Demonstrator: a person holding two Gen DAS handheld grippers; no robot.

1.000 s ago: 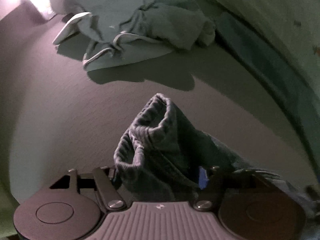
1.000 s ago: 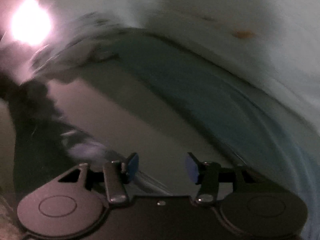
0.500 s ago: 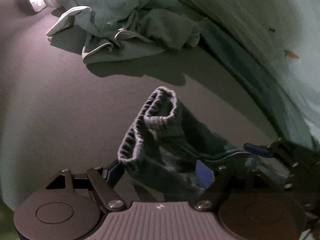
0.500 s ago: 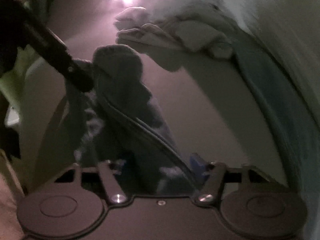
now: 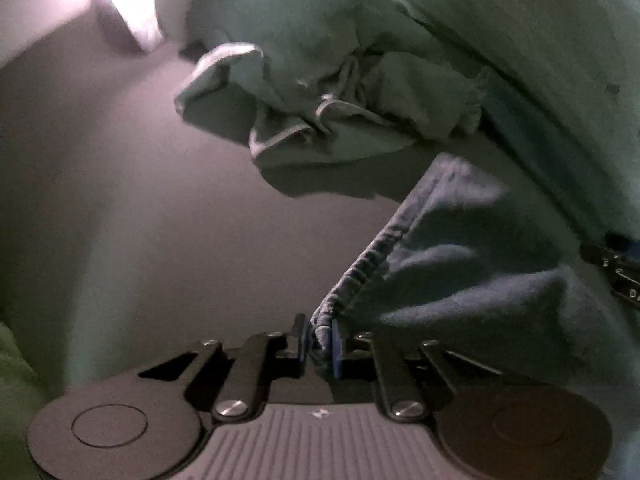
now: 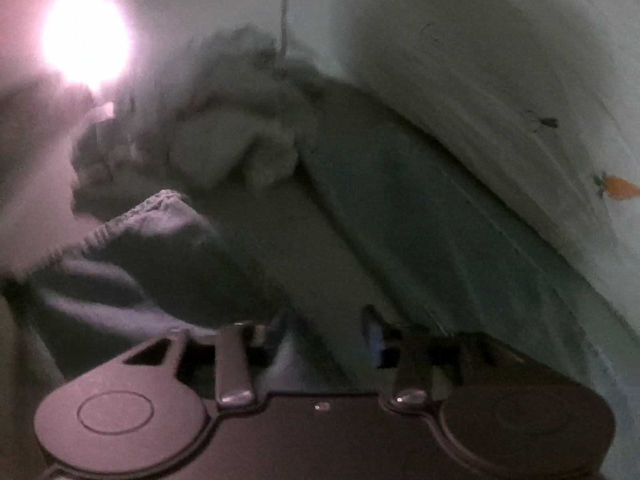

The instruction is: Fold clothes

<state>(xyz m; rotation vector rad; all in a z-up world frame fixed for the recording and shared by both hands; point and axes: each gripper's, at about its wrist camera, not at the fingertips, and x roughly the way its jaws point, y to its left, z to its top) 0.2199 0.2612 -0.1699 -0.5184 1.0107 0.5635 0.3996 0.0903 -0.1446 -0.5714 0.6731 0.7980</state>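
Observation:
A dark blue garment (image 5: 480,272) with an elastic waistband hangs stretched from my left gripper (image 5: 320,338), which is shut on the waistband's end. The cloth spreads away to the right, toward part of my right gripper (image 5: 618,276) at the frame edge. In the blurred right wrist view the same dark garment (image 6: 168,264) lies to the left, reaching the left finger. My right gripper (image 6: 324,336) stands open, and I see no cloth clearly pinched between its fingers.
A crumpled pale green garment pile (image 5: 320,92) lies at the back of the grey surface (image 5: 160,240). A pale wall or sheet (image 6: 480,80) with small printed motifs rises on the right above a dark band. A bright lamp glare (image 6: 84,40) sits top left.
My left gripper went from open around the waistband to shut on it. The garment now stretches out to the right. My right gripper swung right, and the cloth left its gap.

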